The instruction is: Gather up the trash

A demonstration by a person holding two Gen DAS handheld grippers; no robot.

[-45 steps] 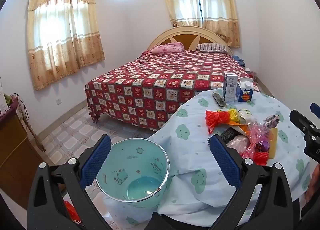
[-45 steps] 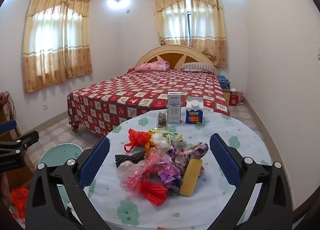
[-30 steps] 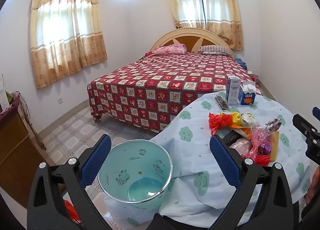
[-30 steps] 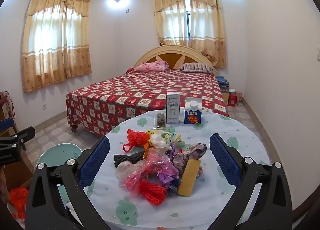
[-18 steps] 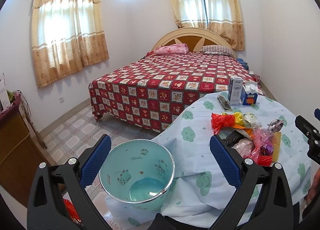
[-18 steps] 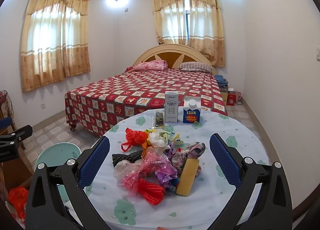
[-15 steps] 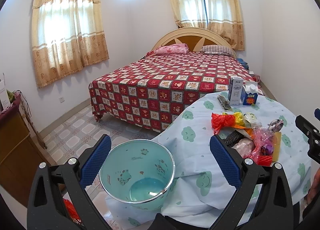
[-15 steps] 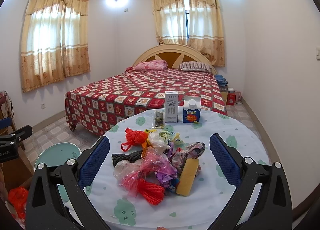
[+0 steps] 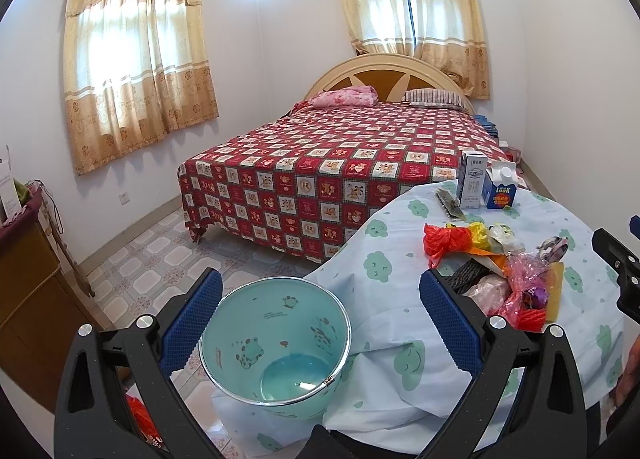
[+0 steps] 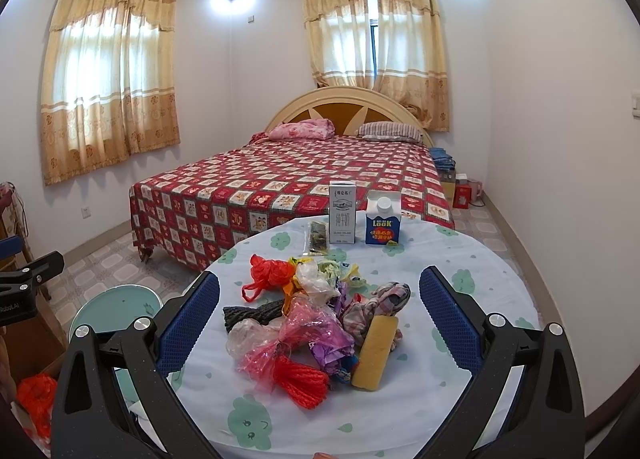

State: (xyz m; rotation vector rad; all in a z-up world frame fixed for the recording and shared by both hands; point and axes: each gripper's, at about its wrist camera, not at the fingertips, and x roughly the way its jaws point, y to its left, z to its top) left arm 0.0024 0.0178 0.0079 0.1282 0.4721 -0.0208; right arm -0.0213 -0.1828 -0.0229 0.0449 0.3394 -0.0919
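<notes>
Trash pile (image 10: 312,323) sits mid-bench, directly ahead of your right tool (image 10: 319,323), jaws wide, empty. Left tool (image 9: 319,323), equally spread and empty, frames the bin (image 9: 276,343) beside the bench (image 10: 480,275).

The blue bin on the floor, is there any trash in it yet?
No, the bin looks bare inside, and the trash pile sits on the table.
</notes>
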